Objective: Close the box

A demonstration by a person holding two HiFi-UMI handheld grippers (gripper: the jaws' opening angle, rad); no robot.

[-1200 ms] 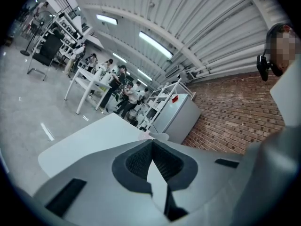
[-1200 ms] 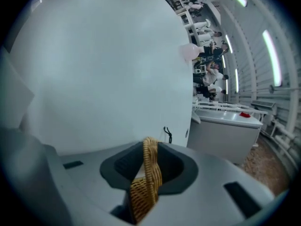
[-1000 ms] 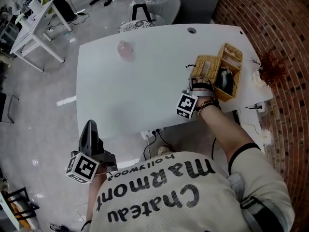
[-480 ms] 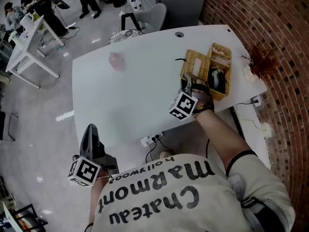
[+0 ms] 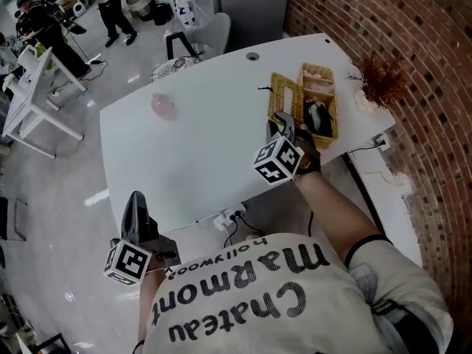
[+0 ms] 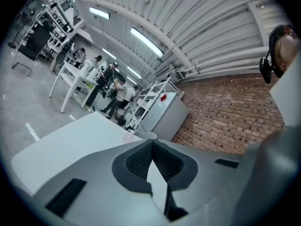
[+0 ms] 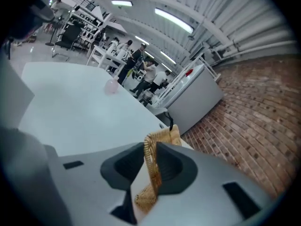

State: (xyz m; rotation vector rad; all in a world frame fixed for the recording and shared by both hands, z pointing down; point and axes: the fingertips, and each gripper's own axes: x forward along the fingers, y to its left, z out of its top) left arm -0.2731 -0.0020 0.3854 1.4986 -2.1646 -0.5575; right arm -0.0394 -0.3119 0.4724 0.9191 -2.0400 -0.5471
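A woven wicker box [image 5: 324,127] stands at the right end of the white table [image 5: 199,146], and something dark [image 5: 316,115] lies inside it. Its hinged lid [image 5: 284,98] stands open on the box's left side. My right gripper [image 5: 282,126] is shut on the lid's near edge. In the right gripper view the woven lid [image 7: 162,138] runs up between the pads of the right gripper [image 7: 151,173]. My left gripper [image 5: 135,205] hangs off the table's front left corner, shut and empty, and in its own view the left gripper [image 6: 151,157] shows its pads meeting.
A small pink object [image 5: 162,105] sits on the far left of the table. A dried plant [image 5: 377,80] stands right of the box by the brick wall. Cables [image 5: 230,220] hang under the table's front edge. A chair [image 5: 198,39] and several people are beyond the table.
The head camera has swung, so the box sits higher and further left in the picture. The lid looks narrower from above, with the right gripper still on it. The left gripper has stayed put.
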